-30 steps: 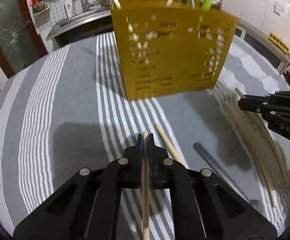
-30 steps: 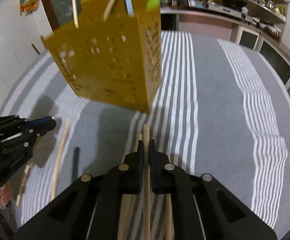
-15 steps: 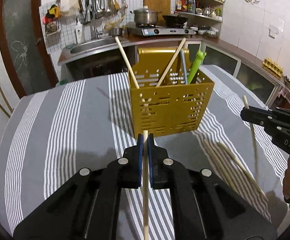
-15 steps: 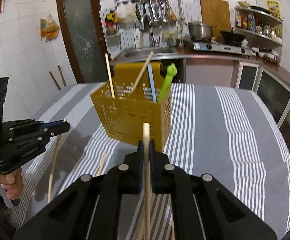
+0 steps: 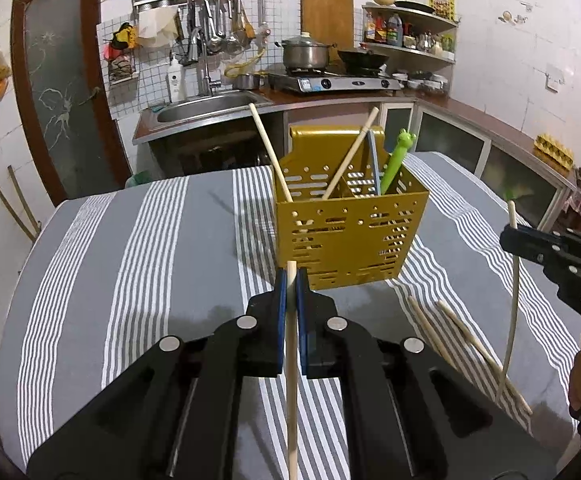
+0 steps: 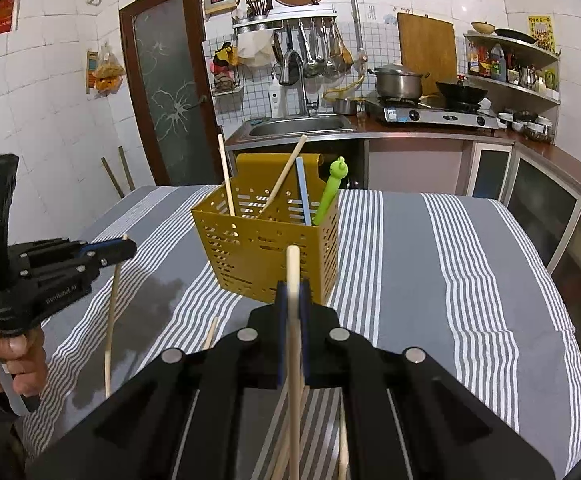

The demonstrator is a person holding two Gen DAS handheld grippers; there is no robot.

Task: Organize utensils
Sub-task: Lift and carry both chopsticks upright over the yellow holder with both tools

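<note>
A yellow perforated utensil holder (image 5: 350,240) (image 6: 266,248) stands mid-table. It holds two wooden chopsticks, a blue stick and a green frog-topped utensil (image 5: 396,160). My left gripper (image 5: 290,280) is shut on a wooden chopstick (image 5: 291,360), held above the cloth just short of the holder. It also shows from the side (image 6: 128,246), with its chopstick (image 6: 110,320) hanging down. My right gripper (image 6: 293,292) is shut on another chopstick (image 6: 293,264). In the left wrist view that gripper (image 5: 508,236) sits right of the holder, its chopstick (image 5: 510,320) hanging down. Loose chopsticks (image 5: 462,336) lie on the cloth.
The table wears a grey cloth with white stripes (image 5: 130,260). A person's hand (image 6: 14,356) grips the left tool's handle. Beyond the table's far edge are a sink (image 5: 206,104), a stove with a pot (image 5: 306,54) and a glass-panelled door (image 5: 58,92).
Both grippers have risen from the cloth, each with its chopstick, and tilted up, so the holder now looks smaller and farther. The loose chopsticks stayed on the table.
</note>
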